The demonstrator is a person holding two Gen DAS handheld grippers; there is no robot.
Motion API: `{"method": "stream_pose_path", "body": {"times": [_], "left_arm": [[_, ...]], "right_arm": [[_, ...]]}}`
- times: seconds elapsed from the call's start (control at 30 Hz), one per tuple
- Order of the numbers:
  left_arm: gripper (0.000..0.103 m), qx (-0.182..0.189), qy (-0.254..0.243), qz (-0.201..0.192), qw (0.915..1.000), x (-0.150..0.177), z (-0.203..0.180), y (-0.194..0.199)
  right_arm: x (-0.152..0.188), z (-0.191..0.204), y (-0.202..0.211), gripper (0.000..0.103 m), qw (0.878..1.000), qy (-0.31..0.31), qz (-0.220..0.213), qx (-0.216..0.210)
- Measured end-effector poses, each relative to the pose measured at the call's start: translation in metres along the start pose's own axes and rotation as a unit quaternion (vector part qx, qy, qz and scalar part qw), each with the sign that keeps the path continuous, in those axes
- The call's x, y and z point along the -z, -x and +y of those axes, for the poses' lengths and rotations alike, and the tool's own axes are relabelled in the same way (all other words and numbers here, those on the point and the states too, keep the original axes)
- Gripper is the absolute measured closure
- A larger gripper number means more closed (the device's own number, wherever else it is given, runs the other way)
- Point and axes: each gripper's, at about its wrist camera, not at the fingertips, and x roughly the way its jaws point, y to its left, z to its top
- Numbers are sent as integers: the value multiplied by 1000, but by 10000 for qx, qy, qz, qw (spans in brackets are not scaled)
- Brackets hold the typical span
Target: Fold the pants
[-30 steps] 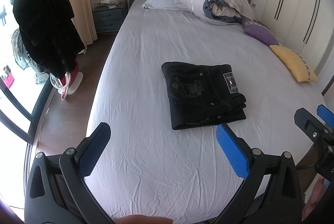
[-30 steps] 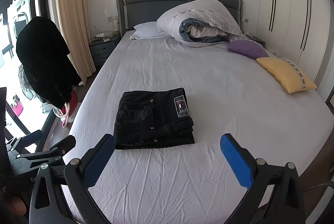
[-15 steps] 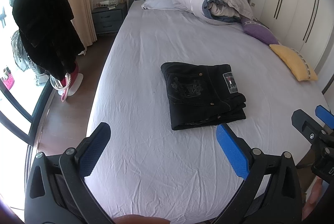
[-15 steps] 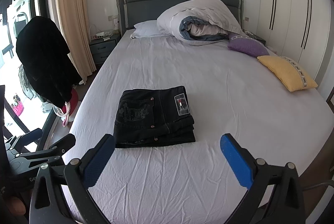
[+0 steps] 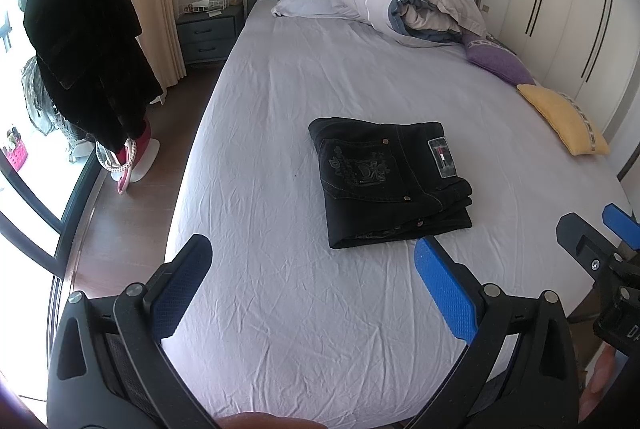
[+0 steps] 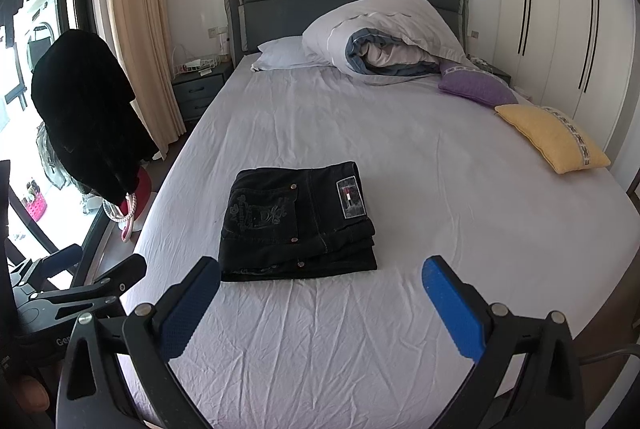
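Black gripper frames [image 5: 312,285] — blue-padded fingers [image 5: 444,293] — silver screws.

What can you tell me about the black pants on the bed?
The black pants look like denim, folded into a neat thick rectangle of several layers. On top is a back pocket with pale stitched decoration, small metal rivets, and a rectangular patch near the waistband. They lie flat on the wrinkled pale sheet near the foot of the bed. Nothing else touches them; both tongs are open and held back.
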Motion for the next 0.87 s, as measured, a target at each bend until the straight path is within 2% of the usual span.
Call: {"method": "stream_pose_path", "body": {"times": [0.67,0.87], "left_arm": [[0,42,-25,54,10000,1,3,-3],[0,38,-36,63,10000,0,3,-4]], "right_arm": [[2,0,1,0,10000,-8,40,-21],[13,3,5,0,10000,-16,71,-37]]}}
